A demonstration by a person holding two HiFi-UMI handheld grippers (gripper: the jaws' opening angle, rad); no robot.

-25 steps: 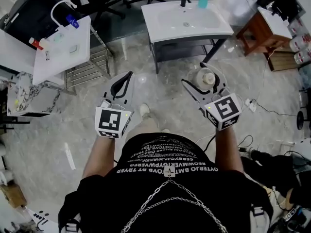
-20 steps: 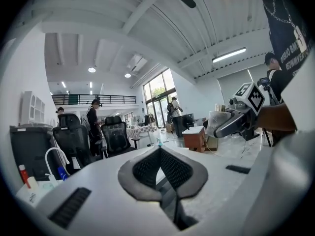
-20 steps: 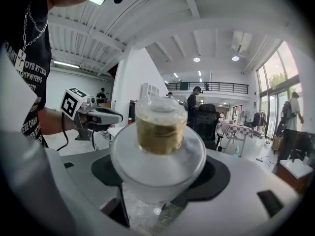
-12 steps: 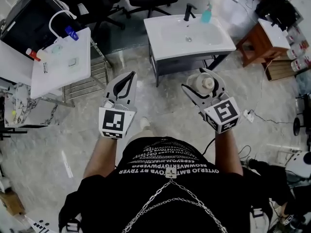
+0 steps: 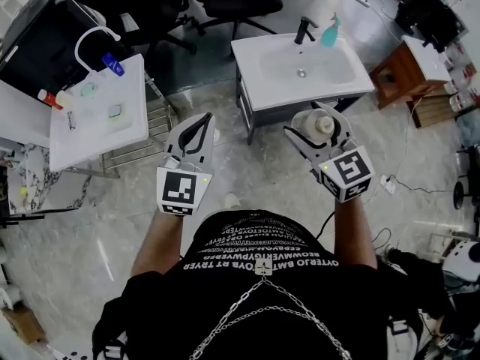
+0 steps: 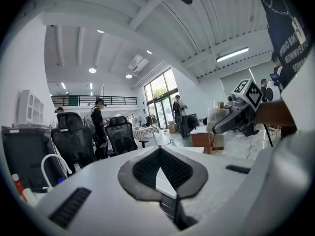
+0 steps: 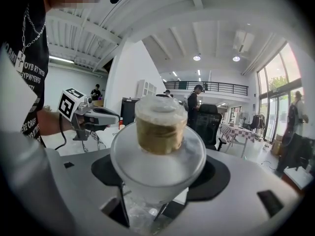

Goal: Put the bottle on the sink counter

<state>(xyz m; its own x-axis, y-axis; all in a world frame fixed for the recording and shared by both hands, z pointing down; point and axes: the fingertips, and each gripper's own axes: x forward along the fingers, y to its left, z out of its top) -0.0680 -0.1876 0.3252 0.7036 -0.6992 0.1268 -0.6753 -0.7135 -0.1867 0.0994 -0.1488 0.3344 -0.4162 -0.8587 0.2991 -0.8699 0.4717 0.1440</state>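
right gripper [image 5: 313, 122]: clamped on the bottle [image 5: 319, 124], jaws spread wide round its frosted body, cap facing up
left gripper [image 5: 199, 122]: tips pinched together, nothing in there
arms: both forearms stuck out front, side by side but apart, pointing toward the sink counter [image 5: 251, 88]
bottle: up in the air over the floor, just short of the counter's front edge, not on it yet
counter: black faucet [image 5: 304, 30] and a teal dispenser [image 5: 330, 33] along the back

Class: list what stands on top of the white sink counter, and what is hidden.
On the sink counter stand a black tap and a teal bottle, at its far edge. Its top hides whatever lies beneath.
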